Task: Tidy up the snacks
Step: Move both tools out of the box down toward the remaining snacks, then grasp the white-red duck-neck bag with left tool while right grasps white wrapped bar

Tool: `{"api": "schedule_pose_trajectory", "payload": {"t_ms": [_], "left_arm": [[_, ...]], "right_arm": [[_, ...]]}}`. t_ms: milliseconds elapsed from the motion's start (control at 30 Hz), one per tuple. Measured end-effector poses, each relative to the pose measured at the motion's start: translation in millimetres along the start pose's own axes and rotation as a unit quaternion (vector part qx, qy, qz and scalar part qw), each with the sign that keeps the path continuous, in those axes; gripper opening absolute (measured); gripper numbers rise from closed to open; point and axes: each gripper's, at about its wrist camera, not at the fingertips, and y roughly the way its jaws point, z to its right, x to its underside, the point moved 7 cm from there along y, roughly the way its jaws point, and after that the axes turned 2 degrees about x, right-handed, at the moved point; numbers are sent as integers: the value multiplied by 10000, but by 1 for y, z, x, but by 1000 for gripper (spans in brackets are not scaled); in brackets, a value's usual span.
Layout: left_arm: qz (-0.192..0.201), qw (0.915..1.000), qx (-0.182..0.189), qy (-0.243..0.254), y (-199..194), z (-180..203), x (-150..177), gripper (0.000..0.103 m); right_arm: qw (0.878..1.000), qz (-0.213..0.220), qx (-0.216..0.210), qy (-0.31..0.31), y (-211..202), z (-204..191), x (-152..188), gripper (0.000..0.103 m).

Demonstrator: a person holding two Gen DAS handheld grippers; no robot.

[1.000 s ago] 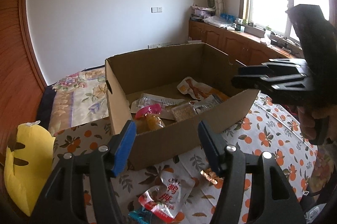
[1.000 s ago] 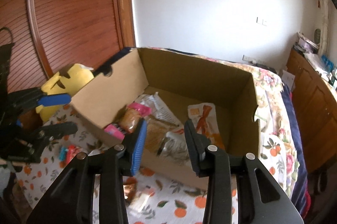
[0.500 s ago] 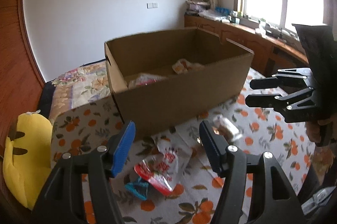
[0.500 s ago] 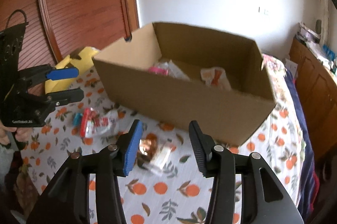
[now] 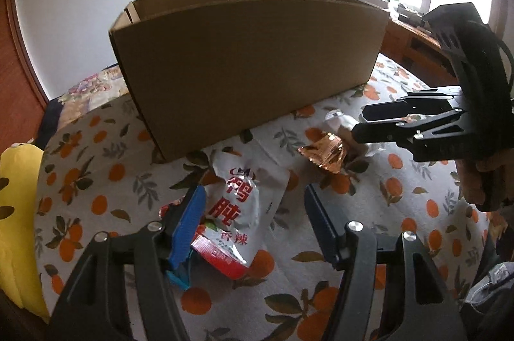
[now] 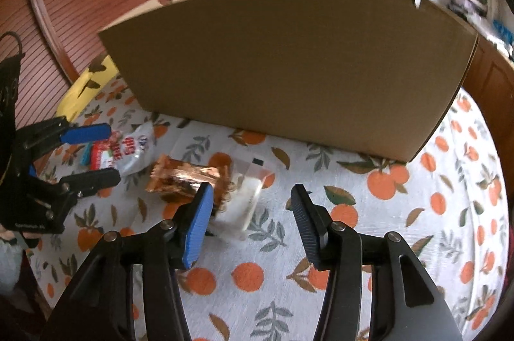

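Both claws gape, holding nothing: the left claw (image 5: pixel 253 222) low over the white snack packet (image 5: pixel 239 199), the right claw (image 6: pixel 252 212) over the copper wrapper (image 6: pixel 183 177). Beyond them on the orange-print cloth (image 6: pixel 417 196) stands the cardboard box (image 6: pixel 289 68).

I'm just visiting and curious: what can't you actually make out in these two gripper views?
- Inside of the cardboard box: both views, hidden by its tall front wall.
- Blue packet: left wrist view, mostly under the left gripper finger.
- Clear packet: right wrist view, blurred, contents unreadable.
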Motion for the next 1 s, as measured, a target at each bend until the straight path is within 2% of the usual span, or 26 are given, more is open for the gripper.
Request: {"api": "schedule_pose_trajectory", "payload": {"t_ms": [233, 700, 1000], "left_arm": [[-147, 9999, -53, -3, 13, -4, 3, 64], [-317, 9993, -210, 16, 27, -6, -3, 65], [-324, 9991, -278, -24, 34, -10, -9, 64]], "right_arm": [[10000, -11, 27, -26, 6, 2, -5, 49], [9974, 35, 538, -470, 11, -6, 0, 48], [9975, 46, 526, -460, 12, -5, -1, 48]]}}
